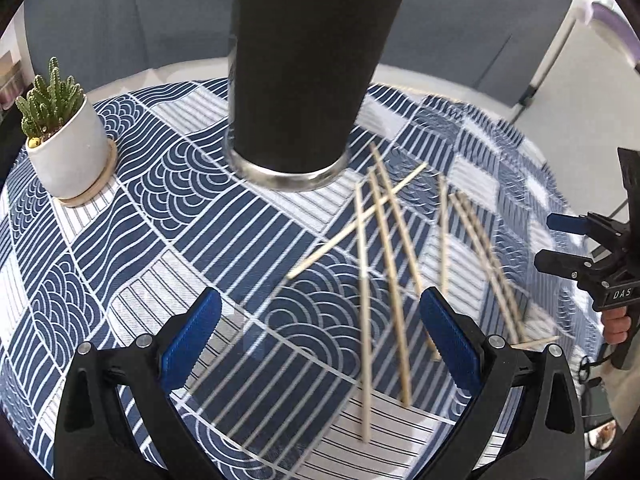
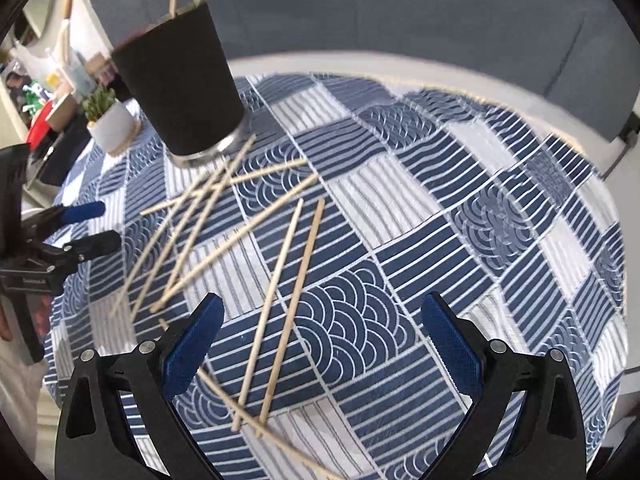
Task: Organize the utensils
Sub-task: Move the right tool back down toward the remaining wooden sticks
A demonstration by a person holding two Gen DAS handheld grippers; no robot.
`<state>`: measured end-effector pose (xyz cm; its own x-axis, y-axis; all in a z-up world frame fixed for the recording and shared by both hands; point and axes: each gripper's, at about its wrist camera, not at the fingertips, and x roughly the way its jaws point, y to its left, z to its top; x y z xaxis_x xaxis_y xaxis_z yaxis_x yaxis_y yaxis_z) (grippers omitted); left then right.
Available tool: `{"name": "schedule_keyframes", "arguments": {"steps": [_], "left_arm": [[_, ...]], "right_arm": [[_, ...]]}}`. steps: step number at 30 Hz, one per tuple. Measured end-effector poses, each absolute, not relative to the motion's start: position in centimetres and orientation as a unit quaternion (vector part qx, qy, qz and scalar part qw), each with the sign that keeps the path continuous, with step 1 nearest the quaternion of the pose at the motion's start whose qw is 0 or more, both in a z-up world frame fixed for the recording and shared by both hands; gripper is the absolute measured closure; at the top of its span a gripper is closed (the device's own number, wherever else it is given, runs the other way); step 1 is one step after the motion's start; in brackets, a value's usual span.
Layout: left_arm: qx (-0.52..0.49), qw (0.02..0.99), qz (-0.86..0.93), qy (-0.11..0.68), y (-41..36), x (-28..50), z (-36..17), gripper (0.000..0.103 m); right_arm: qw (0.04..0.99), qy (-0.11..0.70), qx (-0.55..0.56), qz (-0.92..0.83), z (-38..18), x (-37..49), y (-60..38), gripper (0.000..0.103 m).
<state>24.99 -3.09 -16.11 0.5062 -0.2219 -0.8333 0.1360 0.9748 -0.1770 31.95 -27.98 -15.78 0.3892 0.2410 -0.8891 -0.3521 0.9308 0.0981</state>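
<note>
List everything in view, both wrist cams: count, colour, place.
Wooden chopsticks: about ten loose, tan, scattered on the cloth; at least two more stand in the holder.
Black cylindrical holder with metal base: one, on the cloth behind the loose sticks.
Small cactus in white pot: one, green, left of the holder on a wooden saucer.
Blue-and-white patterned tablecloth: one, covers the table.
Left gripper: black, blue jaws open, empty.
Right gripper: same, open, empty.

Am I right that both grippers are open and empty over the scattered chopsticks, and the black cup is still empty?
Not quite. Both the left gripper and right gripper are open and empty over the loose chopsticks, but the black cup is not empty: the right wrist view shows chopstick tips sticking out above its rim.
</note>
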Motion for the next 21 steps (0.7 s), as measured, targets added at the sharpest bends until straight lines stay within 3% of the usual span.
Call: {"name": "schedule_keyframes", "arguments": {"steps": [21], "left_arm": [[0.017, 0.849, -0.012, 0.527, -4.6, 27.2, -19.2, 0.005]], "right_arm": [[0.787, 0.592, -0.098, 0.140, -20.6, 36.3, -27.5, 0.007]]}}
